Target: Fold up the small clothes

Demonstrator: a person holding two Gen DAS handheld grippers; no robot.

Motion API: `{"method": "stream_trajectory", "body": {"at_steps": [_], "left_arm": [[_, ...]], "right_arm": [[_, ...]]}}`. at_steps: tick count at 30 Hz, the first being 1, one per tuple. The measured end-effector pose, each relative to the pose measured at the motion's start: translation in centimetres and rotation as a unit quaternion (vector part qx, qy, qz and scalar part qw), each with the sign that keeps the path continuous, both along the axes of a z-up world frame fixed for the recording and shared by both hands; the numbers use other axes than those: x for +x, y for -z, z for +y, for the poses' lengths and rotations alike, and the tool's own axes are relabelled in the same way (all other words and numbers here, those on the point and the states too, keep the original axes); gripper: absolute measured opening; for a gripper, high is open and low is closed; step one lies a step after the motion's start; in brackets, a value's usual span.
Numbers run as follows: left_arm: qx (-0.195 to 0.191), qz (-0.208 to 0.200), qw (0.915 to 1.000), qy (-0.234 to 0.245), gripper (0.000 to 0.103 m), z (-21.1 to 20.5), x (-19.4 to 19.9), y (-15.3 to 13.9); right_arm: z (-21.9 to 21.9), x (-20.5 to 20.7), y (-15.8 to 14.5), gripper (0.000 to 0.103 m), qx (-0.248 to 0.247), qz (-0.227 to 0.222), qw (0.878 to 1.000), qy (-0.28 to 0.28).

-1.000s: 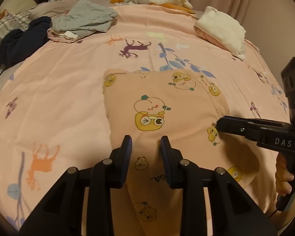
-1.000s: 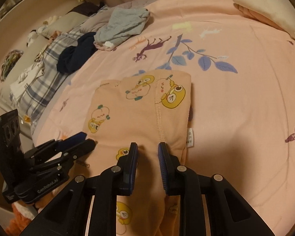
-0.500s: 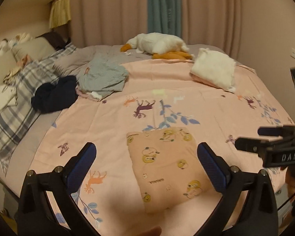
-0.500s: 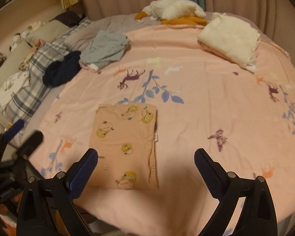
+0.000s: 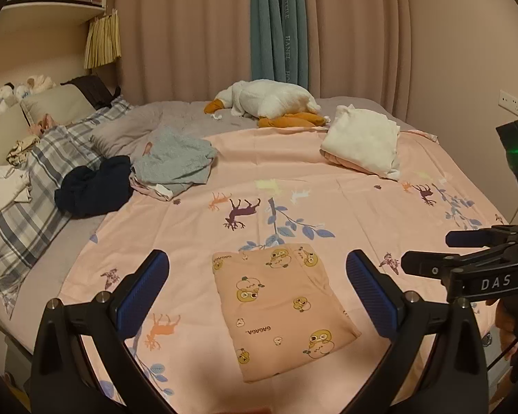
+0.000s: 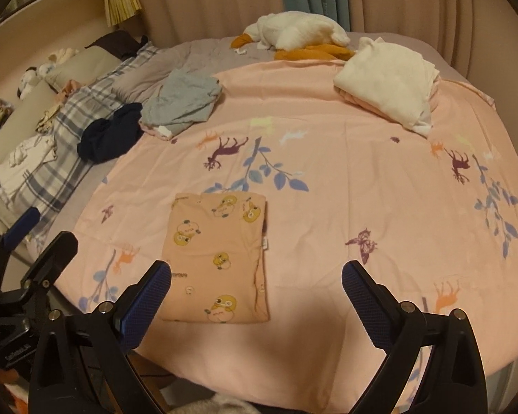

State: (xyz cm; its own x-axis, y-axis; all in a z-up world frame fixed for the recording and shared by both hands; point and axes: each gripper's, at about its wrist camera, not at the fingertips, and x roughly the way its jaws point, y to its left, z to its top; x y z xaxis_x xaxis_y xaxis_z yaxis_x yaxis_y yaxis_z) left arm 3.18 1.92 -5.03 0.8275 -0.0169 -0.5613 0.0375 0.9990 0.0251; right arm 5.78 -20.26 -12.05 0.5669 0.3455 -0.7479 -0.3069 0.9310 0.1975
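Note:
A small peach garment with yellow cartoon prints (image 5: 279, 307) (image 6: 221, 255) lies folded into a flat rectangle on the pink bedsheet (image 5: 362, 207) (image 6: 345, 172), near its front edge. My left gripper (image 5: 257, 291) hovers above it, wide open, nothing between its blue pads. My right gripper (image 6: 255, 296) also hangs wide open and empty above the garment's near edge. In the left wrist view the right gripper's fingers (image 5: 431, 269) show at the right; in the right wrist view the left gripper's fingers (image 6: 45, 255) show at the lower left.
A crumpled grey garment (image 5: 176, 162) (image 6: 183, 100) and a dark navy one (image 5: 93, 186) (image 6: 110, 134) lie at the back left by a plaid pillow (image 5: 34, 193). A folded white pile (image 5: 362, 145) (image 6: 386, 76) sits back right. A plush goose (image 5: 269, 100) lies by the curtains.
Both grippers let go of the folded peach garment, opened wide and rose up and back from it. The garment stays flat on the sheet.

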Motion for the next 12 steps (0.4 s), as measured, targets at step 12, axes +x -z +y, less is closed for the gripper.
{"method": "stream_trajectory", "body": {"at_steps": [12], "left_arm": [[0.006,-0.009,0.9999,-0.012,0.103,-0.28,0.00,0.16]], "right_arm": [[0.29,-0.25,-0.27,0.099,-0.001,-0.002,1.000,-0.001]]}}
